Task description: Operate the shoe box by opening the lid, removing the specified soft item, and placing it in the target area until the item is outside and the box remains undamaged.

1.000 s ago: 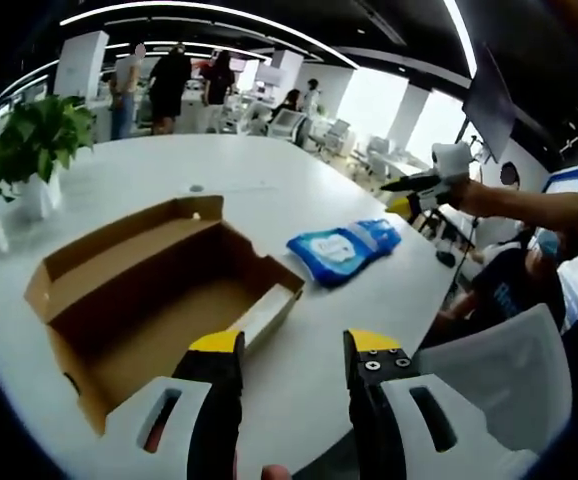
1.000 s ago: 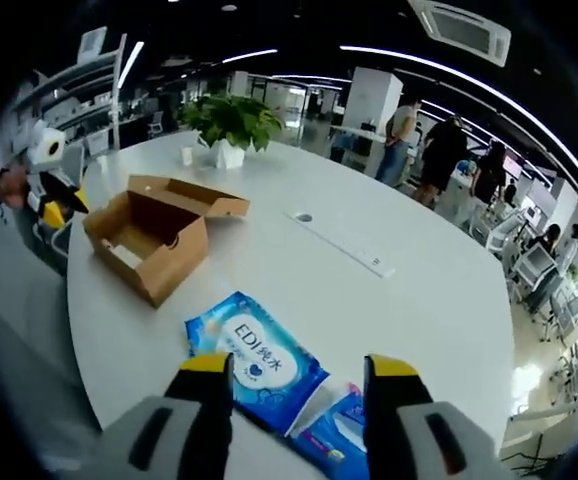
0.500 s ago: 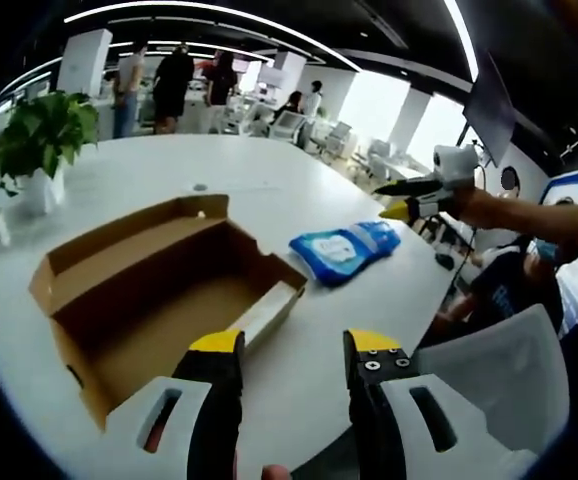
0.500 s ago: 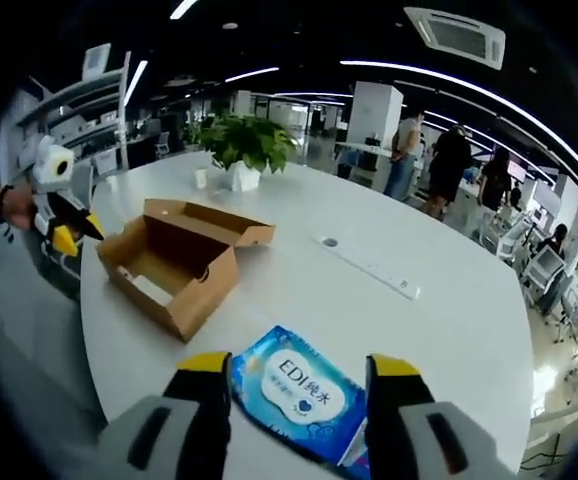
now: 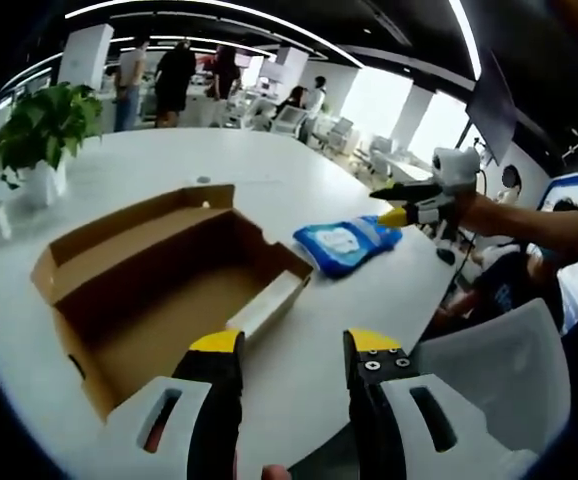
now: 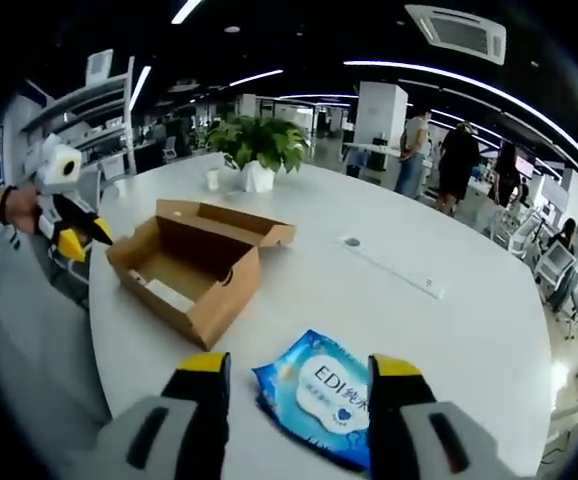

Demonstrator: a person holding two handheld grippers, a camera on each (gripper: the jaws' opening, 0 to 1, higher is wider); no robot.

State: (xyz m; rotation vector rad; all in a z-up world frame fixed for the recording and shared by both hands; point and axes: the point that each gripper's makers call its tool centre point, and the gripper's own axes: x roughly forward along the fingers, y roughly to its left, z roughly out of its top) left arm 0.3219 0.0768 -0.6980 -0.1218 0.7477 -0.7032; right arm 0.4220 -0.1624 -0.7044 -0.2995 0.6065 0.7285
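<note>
The brown cardboard shoe box (image 5: 159,290) lies open on the white table (image 5: 149,165), its lid folded back; I see only a pale strip inside. It also appears at mid-left (image 6: 194,270). A blue wet-wipes pack (image 5: 344,242) lies on the table beside the box, apart from it, and just beyond my right jaws (image 6: 331,395). My left gripper (image 5: 281,350) is open at the box's near edge and holds nothing. My right gripper (image 6: 294,368) is open above the pack's near end; from the left gripper view the right gripper (image 5: 401,205) hovers over the pack.
A potted plant (image 6: 259,150) in a white pot stands on the table behind the box. A flat socket strip (image 6: 397,270) is set into the table's middle. Several people stand far behind. A grey chair back (image 5: 499,370) and a seated person are at the table's edge.
The right gripper has drawn back, so the pack now lies beyond its jaws rather than under them. The left gripper has barely shifted. Box and pack have not moved.
</note>
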